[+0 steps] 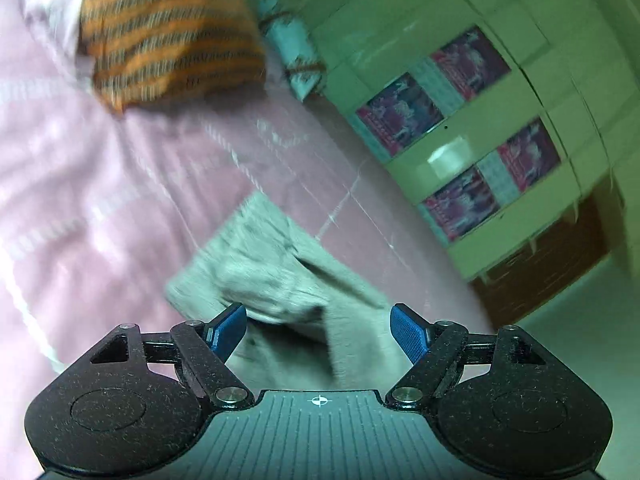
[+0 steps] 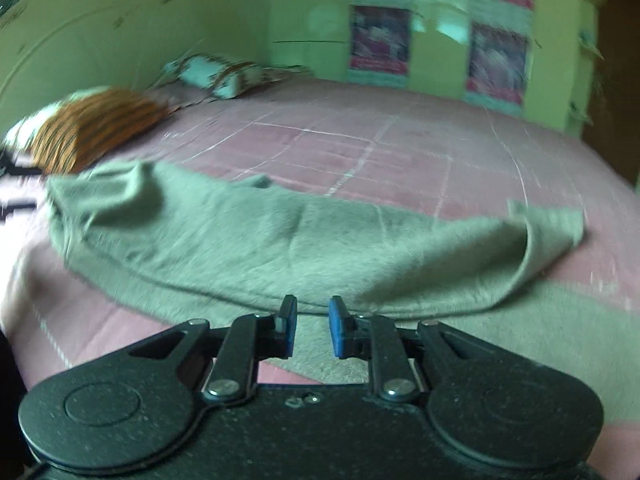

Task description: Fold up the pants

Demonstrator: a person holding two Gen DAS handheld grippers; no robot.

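Note:
Grey-beige pants (image 2: 260, 248) lie spread across a pink bedspread (image 2: 360, 148), with one end folded over at the right. In the left wrist view the pants (image 1: 276, 280) are bunched just in front of my left gripper (image 1: 319, 330), which is open wide and empty, its blue pads (image 1: 228, 330) either side of the cloth. My right gripper (image 2: 313, 326) hovers at the near edge of the pants with a narrow gap between its blue pads (image 2: 338, 328); nothing shows between them. Both views are motion-blurred.
An orange striped pillow (image 2: 92, 128) lies at the bed's far left, also in the left wrist view (image 1: 168, 32). A white patterned bolster (image 2: 216, 74) rests by the green wall (image 2: 120, 20). A green cabinet with pictured panels (image 1: 460, 128) stands beside the bed.

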